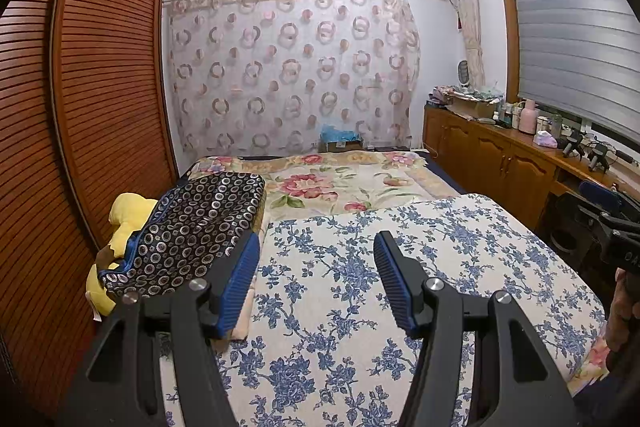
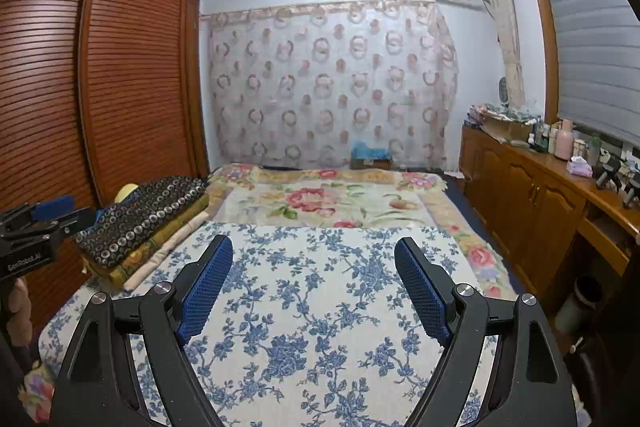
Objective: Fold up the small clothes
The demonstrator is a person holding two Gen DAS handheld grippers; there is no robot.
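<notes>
While both my left gripper (image 1: 316,281) and right gripper (image 2: 314,285) hover spread and empty over the blue-flowered cloth (image 1: 360,291) lying flat on the bed (image 1: 344,183), I judge it light, limp; I'd pinch a corner.

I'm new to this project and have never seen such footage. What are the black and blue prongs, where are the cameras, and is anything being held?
The prongs are the fingers of two tools a person carries, one per hand. Each camera looks forward along its own tool. One view shows the left hand-held gripper, the other the right hand-held gripper. Both are open and hold nothing. Under them lies a blue-flowered cloth on the bed, with a pink-flowered blanket behind. At the left sits a dark ring-patterned folded pile beside a yellow plush toy.
</notes>
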